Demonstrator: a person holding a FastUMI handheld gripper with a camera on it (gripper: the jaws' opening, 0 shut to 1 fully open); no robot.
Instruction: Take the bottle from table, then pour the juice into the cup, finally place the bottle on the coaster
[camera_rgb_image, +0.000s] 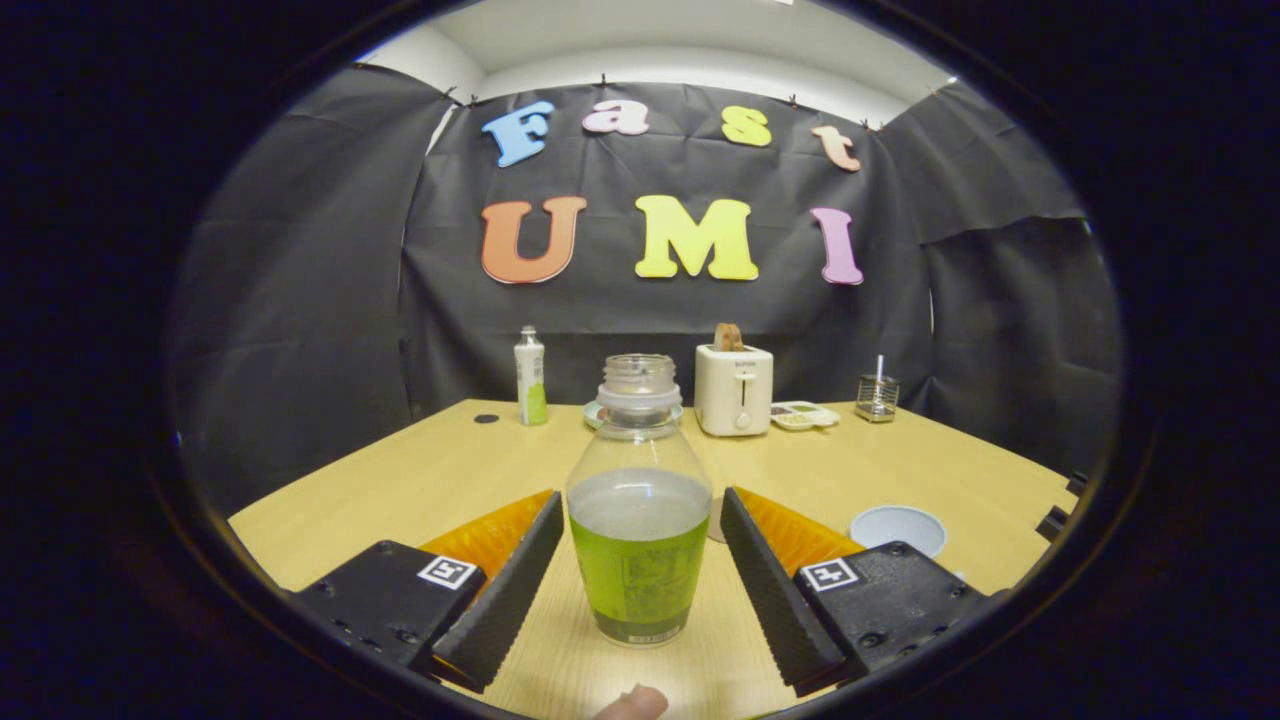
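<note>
A clear bottle (639, 500) with no cap stands upright on the wooden table (400, 490), about half full of green juice. It is right between the fingers of my gripper (640, 505), which is open. The pads flank the bottle's body on both sides and a narrow gap shows at each. A pale blue round cup (898, 528) sits on the table just beyond the right finger. A small greyish thing (714, 525), mostly hidden, peeks out behind the bottle's right side.
Along the table's far edge stand a white and green bottle (530, 376), a teal plate (596, 412), a white toaster (733, 388) with toast, a small tray (805, 414) and a wire holder (877, 397). A person's fingertip (630, 704) shows below the bottle.
</note>
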